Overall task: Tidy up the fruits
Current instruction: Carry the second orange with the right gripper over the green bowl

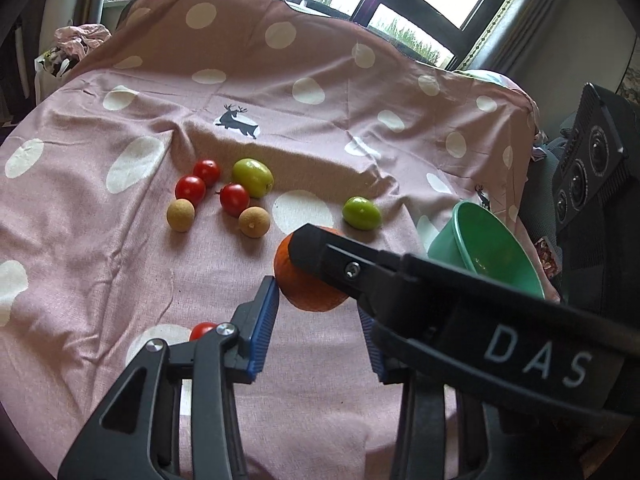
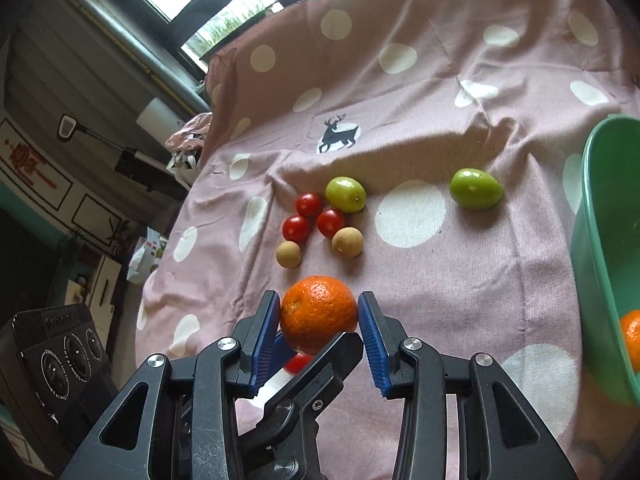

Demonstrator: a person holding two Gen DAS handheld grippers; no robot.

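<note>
An orange (image 2: 318, 312) sits between the blue pads of my right gripper (image 2: 319, 322), which closes around it, pads touching its sides. In the left wrist view the same orange (image 1: 304, 288) lies at the tips of my left gripper (image 1: 320, 320), whose jaws stand open; the right gripper's black finger (image 1: 320, 256) crosses over it. Three cherry tomatoes (image 2: 308, 218), two tan longans (image 2: 347, 242) and a green jujube (image 2: 346, 194) cluster beyond. Another green jujube (image 2: 476, 188) lies apart. A green bowl (image 2: 592, 248) at right holds another orange (image 2: 632, 338).
A pink polka-dot cloth (image 2: 440, 280) with a deer print covers the table. One more cherry tomato (image 1: 202, 330) lies by my left gripper's finger. A black device with round dials (image 1: 592, 160) stands off the table's right edge. Windows lie behind.
</note>
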